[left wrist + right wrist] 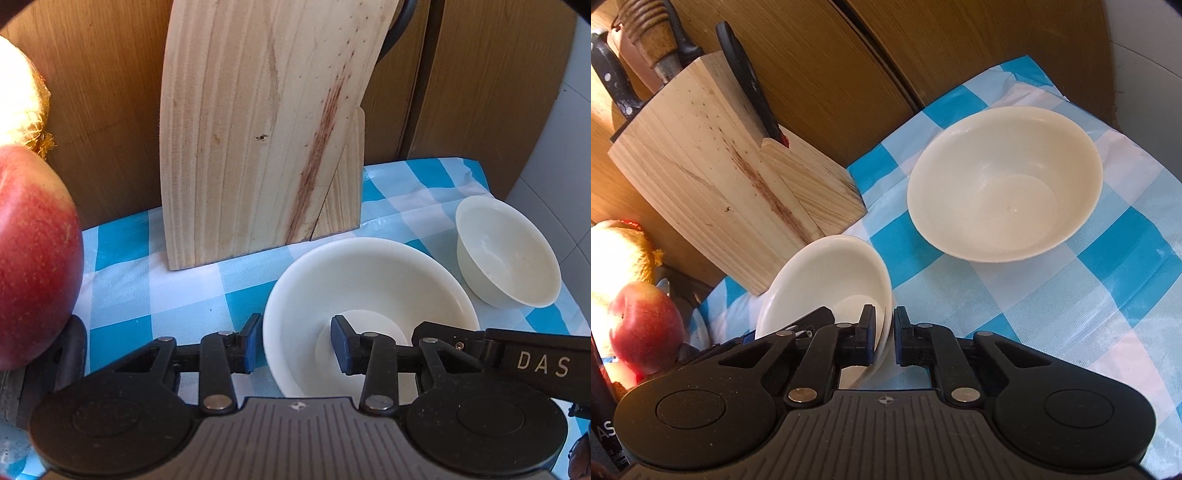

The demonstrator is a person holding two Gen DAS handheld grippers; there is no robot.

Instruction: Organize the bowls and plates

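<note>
Both jaws straddle the near bowl (827, 284)'s rim, left gripper (297, 343) spread, right gripper (884, 332) pinching; an uneven lift tips it toward the knife block (731, 166) at 11 o'clock.

Your left wrist view looks low and close toward the knife block (258, 129). Your right looks down from its right; both share the nearest bowl (827, 280).

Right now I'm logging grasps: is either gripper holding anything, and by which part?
The right gripper pinches the near bowl by its rim. The left gripper straddles that rim with a gap, open, holding nothing.
</note>
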